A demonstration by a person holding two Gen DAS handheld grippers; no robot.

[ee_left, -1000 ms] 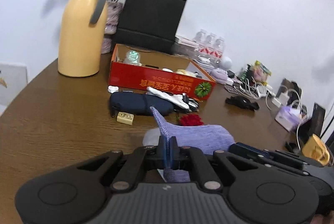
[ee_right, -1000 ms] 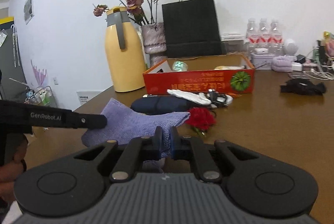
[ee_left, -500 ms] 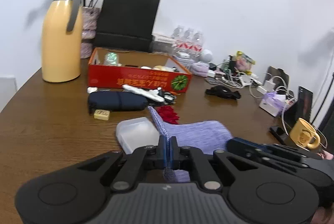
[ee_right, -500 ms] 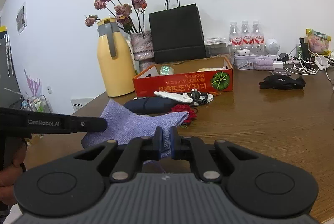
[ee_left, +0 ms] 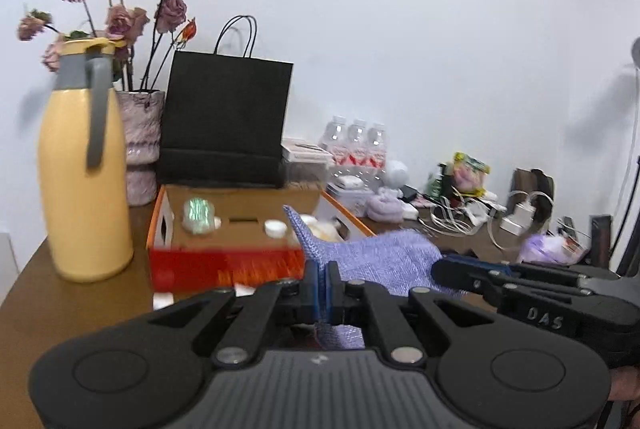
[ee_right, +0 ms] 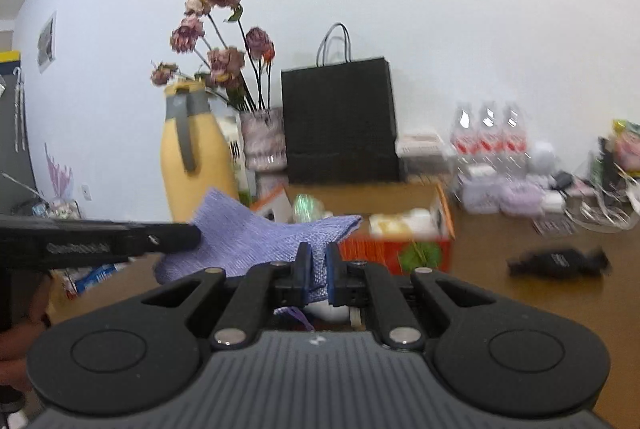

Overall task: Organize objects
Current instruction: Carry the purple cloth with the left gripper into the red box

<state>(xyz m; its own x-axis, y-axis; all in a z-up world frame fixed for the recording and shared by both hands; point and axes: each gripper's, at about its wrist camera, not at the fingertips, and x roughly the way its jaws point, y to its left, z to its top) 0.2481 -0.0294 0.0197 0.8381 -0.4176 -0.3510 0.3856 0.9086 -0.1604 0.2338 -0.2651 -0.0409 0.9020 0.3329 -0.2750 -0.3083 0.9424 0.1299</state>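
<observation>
Purple cloth stretched clear of the counter before the red box, pinched at separate edges by left hand-held gripper and right hand-held gripper; presumably spread for folding or boxing.

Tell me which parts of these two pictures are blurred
Left wrist view: the red box front is smeared sideways, the left gripper sharp. Right wrist view: the water bottles and black bundle are smeared, the right gripper sharp.
</observation>
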